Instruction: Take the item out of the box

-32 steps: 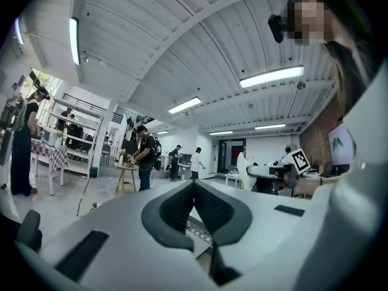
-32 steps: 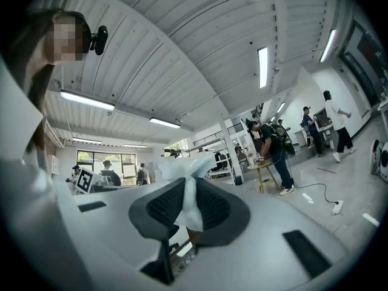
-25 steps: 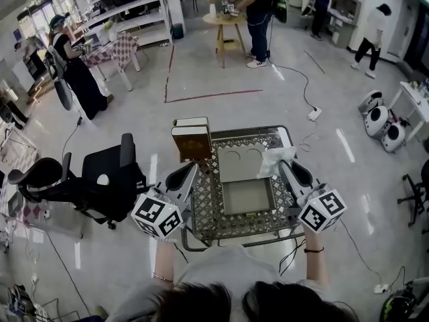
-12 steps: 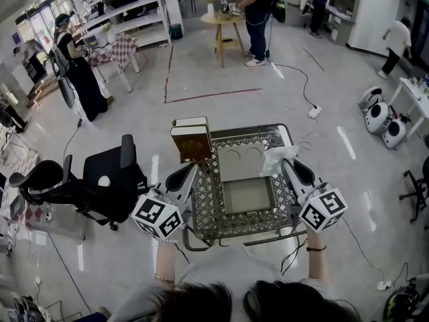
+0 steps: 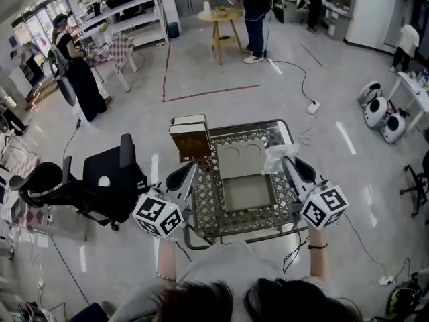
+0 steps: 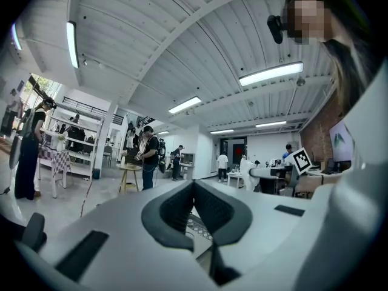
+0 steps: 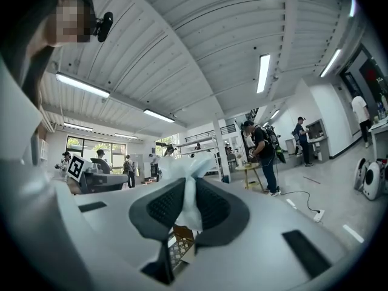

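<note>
**Item out of the box, held in the right tool**

Head view: The box [image 5: 247, 194] lay open on the lattice surface [image 5: 206, 215]. Its lid [image 5: 240, 161] was folded back, and its inside looked bare from where I stood. The item [image 5: 277, 157], a white crumpled wad, hung clear of the box just beside the lid's right edge, pinched at the tip of the right tool [image 5: 287, 164]. The left tool [image 5: 192, 170] hovered off the box's left side and touched nothing. To my eye the taking out was as good as done. All that seemed left, if anything, was to set the item down somewhere.

Left gripper view: The left tool [image 6: 194, 205] had its pads met at the tips, with nothing caught between them.

Right gripper view: The right tool [image 7: 189, 208] stood narrow, its pads pressing on the item [image 7: 193, 180]. The stuff was thin, white and faintly see-through, crinkled like film or tissue. It was bunched tight between the pads and flared out above them. It looked light and limp. I could not tell whether anything was wrapped inside.
</note>
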The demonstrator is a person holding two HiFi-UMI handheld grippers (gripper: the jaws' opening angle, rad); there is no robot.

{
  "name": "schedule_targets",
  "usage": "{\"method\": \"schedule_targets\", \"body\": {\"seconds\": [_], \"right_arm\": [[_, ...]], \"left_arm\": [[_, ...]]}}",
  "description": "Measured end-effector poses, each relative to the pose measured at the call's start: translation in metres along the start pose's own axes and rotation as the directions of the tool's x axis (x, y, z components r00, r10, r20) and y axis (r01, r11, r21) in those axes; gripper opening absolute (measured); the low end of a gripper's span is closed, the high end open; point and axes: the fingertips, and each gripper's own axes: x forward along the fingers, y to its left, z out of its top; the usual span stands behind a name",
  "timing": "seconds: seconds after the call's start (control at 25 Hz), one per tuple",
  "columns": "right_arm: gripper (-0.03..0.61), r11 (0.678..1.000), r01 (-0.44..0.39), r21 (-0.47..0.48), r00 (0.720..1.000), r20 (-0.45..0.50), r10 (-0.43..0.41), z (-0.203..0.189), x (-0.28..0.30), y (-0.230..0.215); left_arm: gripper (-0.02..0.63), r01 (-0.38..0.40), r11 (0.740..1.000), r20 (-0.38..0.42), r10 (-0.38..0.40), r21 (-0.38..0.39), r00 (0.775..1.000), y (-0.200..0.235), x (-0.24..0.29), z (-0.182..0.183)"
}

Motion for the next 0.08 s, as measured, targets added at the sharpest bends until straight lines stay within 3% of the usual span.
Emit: {"method": "schedule_targets", "body": {"seconds": [0.08], "right_arm": [[0.071,1.000,0.001,0.001,1.000,-0.001,-0.001,-0.0006,0.0005,-0.0010]], "left_arm": [[0.017,-0.003,1.000,0.002,0.003,-0.004,1.000,0.0016,0.0006,-0.0002]]}}
